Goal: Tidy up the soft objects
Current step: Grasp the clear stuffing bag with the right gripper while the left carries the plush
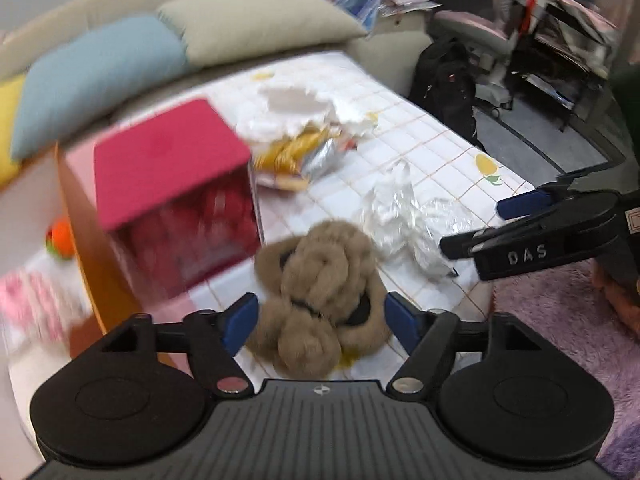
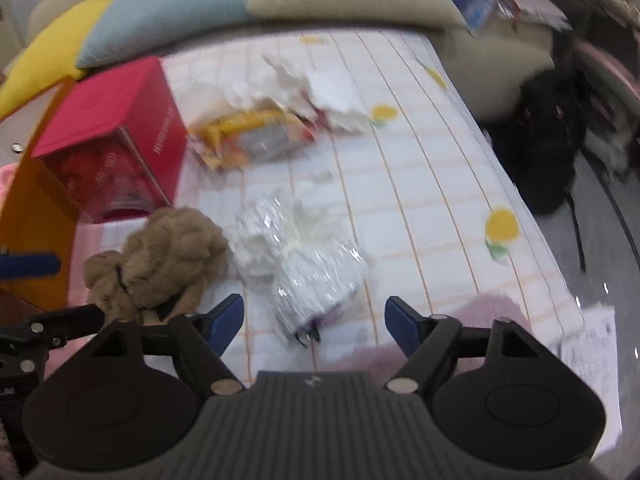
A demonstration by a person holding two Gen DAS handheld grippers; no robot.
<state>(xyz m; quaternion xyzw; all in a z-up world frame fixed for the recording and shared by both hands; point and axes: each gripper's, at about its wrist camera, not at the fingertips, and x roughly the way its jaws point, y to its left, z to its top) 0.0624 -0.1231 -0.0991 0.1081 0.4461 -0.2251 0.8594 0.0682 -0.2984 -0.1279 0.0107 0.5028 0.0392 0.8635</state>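
Left gripper (image 1: 322,320), jaws spread wide around brown plush toy (image 1: 320,292) without gripping it; right gripper (image 2: 314,320), lettered "DAS", jaws wide, empty, at tabletop (image 2: 420,200) near edge.

Box: red carton (image 1: 168,160) on the tablecloth (image 1: 420,148)
Snacks: yellow packets (image 2: 248,132) beside it
Backpack: black (image 1: 444,80), on the floor
Chair: pink (image 1: 496,20), behind backpack

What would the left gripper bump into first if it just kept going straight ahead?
Most likely the brown plush toy: it already sits between the open left gripper's blue fingers, though blur hides whether they touch.
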